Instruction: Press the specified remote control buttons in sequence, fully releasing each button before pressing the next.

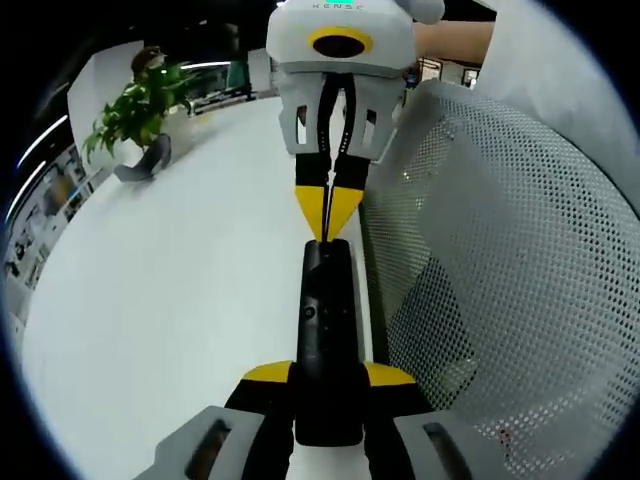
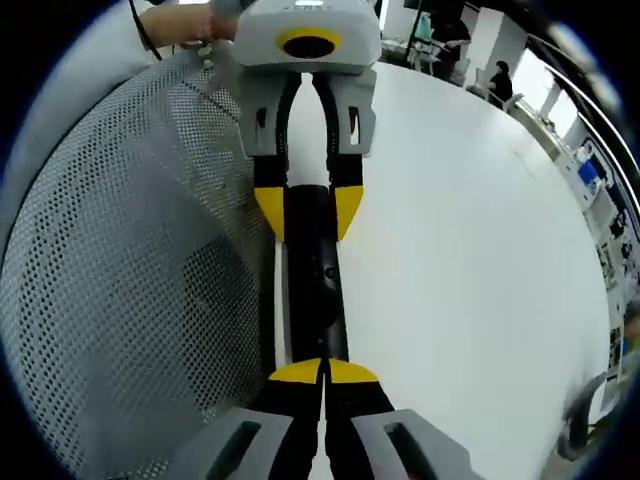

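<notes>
Here your left gripper (image 1: 328,385) grasps the near end of the remote (image 1: 326,330), its yellow-tipped jaws pressed to the two long sides of the slim black body. The remote lies flat on the white table (image 1: 170,300), right along the table's edge, with its length running straight away from you in the left gripper view. Small buttons show on its top face, too small to tell apart.

Facing you from the far end, your right gripper (image 1: 327,222) has its yellow tips drawn together into one point, and that point meets the far end of the remote's top. In the right gripper view the same is seen from the other side: the right gripper (image 2: 324,372) is clenched, tips together, resting on the near end of the remote (image 2: 315,290), while the left gripper (image 2: 306,212) clasps the far end, one yellow tip on each side.

Just beside the remote, past the table's edge, stands a grey mesh chair back (image 1: 500,250), also at the left of the right gripper view (image 2: 120,280). A potted plant (image 1: 140,105) sits on the far part of the table, well apart from the remote. A hand (image 2: 180,22) shows behind the left gripper
</notes>
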A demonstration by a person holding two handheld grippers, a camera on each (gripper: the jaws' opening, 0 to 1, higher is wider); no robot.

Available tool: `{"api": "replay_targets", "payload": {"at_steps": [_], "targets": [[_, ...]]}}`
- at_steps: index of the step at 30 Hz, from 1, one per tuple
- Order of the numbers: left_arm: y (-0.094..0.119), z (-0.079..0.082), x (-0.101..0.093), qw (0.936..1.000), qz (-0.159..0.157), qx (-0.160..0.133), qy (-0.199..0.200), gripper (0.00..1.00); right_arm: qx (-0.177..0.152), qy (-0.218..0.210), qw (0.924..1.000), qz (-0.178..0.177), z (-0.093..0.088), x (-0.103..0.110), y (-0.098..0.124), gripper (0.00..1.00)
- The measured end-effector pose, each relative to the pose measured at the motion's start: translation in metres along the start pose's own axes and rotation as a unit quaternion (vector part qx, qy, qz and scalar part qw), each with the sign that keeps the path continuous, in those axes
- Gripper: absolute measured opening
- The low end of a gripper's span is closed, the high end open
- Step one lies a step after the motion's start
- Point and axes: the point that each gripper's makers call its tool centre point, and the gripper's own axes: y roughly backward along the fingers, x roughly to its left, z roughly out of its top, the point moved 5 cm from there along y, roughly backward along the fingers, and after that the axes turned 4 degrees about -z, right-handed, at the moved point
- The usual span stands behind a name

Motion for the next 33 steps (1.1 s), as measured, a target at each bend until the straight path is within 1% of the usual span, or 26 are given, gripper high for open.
{"api": "replay_targets", "payload": {"at_steps": [6,7,9,11,12,15,17,18,19,20,21,22,23,24,25,26,28,29,33], "targets": [[-0.0001,0.0002,0.0001,1.0,0.0,0.002,0.001,0.24,-0.003,0.003,1.0,0.008,0.001,0.0023,-0.0005,0.0],[-0.0001,0.0001,0.0001,1.0,0.0,0.002,0.001,0.24,-0.004,0.011,0.9999,0.006,0.0013,0.0016,-0.0002,0.0],[-0.0001,0.0,0.0002,1.0,0.0,0.001,0.001,0.24,-0.003,0.006,1.0,0.007,0.001,0.0007,-0.0011,0.0],[-0.0001,-0.0001,0.0002,1.0,0.0,0.001,0.002,0.24,0.002,0.002,1.0,0.007,0.0024,-0.001,-0.0027,0.0],[-0.0001,-0.0001,0.0002,1.0,0.0,0.001,0.002,0.24,0.012,-0.004,0.9999,0.005,0.0036,-0.0008,-0.0032,0.0],[-0.0001,0.0001,0.0002,1.0,0.0,0.003,0.003,0.24,0.026,0.001,0.9997,-0.004,0.0054,0.0005,-0.004,0.0],[-0.0001,0.0002,0.0002,1.0,-0.001,0.004,0.002,0.24,0.025,0.0,0.9997,-0.009,0.0047,0.0005,-0.0034,0.0],[0.0,0.0003,0.0003,1.0,-0.001,0.005,0.003,0.24,0.016,-0.029,0.9994,-0.012,0.0036,0.0,-0.0033,0.0],[0.0001,0.0003,0.0004,1.0,-0.002,0.006,0.005,0.24,0.008,-0.048,0.9987,-0.013,0.003,-0.0006,-0.0033,0.0],[0.0001,0.0005,0.0006,0.9999,-0.004,0.009,0.003,0.24,-0.008,-0.072,0.9973,-0.013,0.0022,-0.0017,-0.0028,0.0],[0.0001,0.0006,0.0007,0.9999,-0.006,0.011,0.002,0.24,-0.023,-0.072,0.9971,-0.01,0.0018,-0.0022,-0.0026,0.0],[0.0,0.0009,0.0007,0.9999,-0.007,0.014,0.001,0.24,-0.042,-0.091,0.9949,-0.008,0.0002,-0.0022,-0.0022,0.0],[-0.0001,0.0011,0.0007,0.9998,-0.007,0.016,0.001,0.24,-0.052,-0.105,0.9931,-0.004,-0.0015,-0.0022,-0.0015,0.0],[-0.0001,0.0011,0.0006,0.9998,-0.007,0.017,0.0,0.24,-0.068,-0.11,0.9915,-0.01,-0.0011,-0.0032,-0.0009,0.0],[0.0,0.001,0.0005,0.9998,-0.007,0.017,0.001,0.24,-0.081,-0.117,0.9893,-0.034,-0.0012,-0.0068,0.0,0.0],[0.0001,0.001,0.0004,0.9998,-0.007,0.017,0.001,0.24,-0.075,-0.115,0.99,-0.033,-0.0012,-0.0049,0.002,0.0],[0.0001,0.0007,0.0006,0.9999,-0.007,0.015,0.001,0.24,-0.081,-0.114,0.9896,-0.033,0.0038,-0.0048,0.0047,0.0],[0.0,0.0006,0.0006,0.9999,-0.006,0.015,0.001,0.24,-0.082,-0.117,0.9894,-0.024,0.0065,-0.0042,0.0044,0.0],[0.0001,0.0006,0.0006,0.9999,-0.006,0.015,0.001,0.24,-0.067,-0.103,0.9923,-0.013,0.0077,-0.0013,-0.0008,0.0]]}}
